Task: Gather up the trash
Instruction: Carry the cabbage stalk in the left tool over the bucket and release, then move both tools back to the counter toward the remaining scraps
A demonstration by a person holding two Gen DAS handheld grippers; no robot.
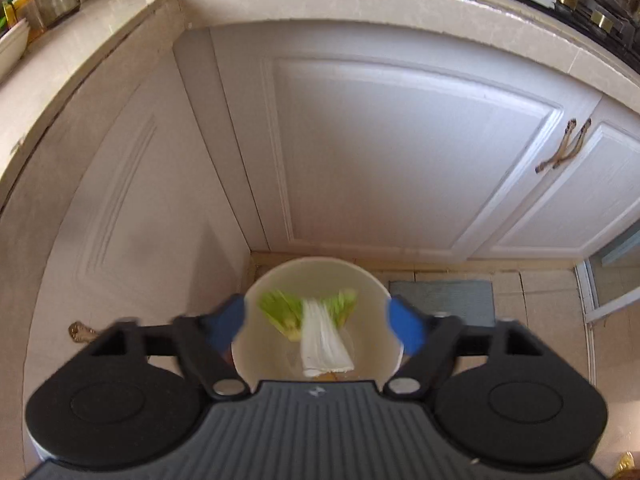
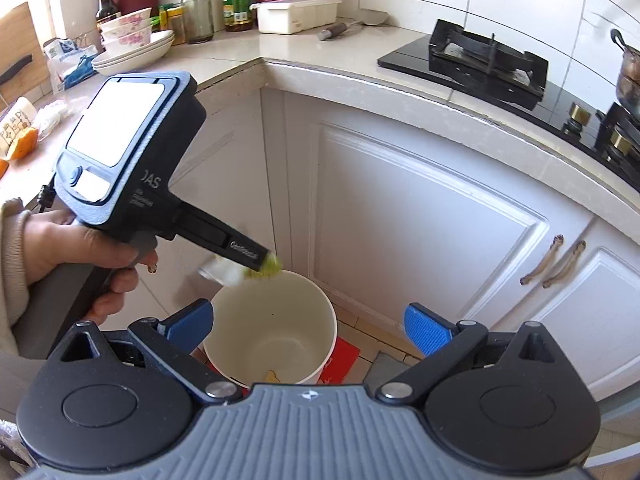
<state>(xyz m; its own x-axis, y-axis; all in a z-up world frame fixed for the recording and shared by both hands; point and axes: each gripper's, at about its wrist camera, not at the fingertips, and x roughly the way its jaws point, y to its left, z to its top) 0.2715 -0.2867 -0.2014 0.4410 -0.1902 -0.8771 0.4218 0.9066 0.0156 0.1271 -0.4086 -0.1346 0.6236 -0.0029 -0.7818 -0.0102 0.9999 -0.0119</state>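
On the left, the bench [image 2: 240, 46] carries bowls [image 2: 128, 36], bottles and, at its near end, orange peel [image 2: 20, 146] and crumpled wrappers. A hand [image 2: 80, 252] holds the left tongs [image 1: 316, 322] above the white bin [image 2: 276, 320], which stands on the floor in the cabinet corner. Their jaws stand wide apart and grip nothing. The cabbage scrap [image 1: 316, 328] hangs free between the pads, blurred, over the bin's mouth, with its white stalk towards the camera and its green leaves beyond; it appears to be dropping in. To the right, the right tongs [image 2: 308, 330] are also fully spread and empty, poised over the same bin. Farther right sits the stove [image 2: 488, 60]. The step in hand looks like the release of one piece of trash. Next, either tongs should probably swing back left to the bench, line up over the peel or wrappers, and close on a piece.
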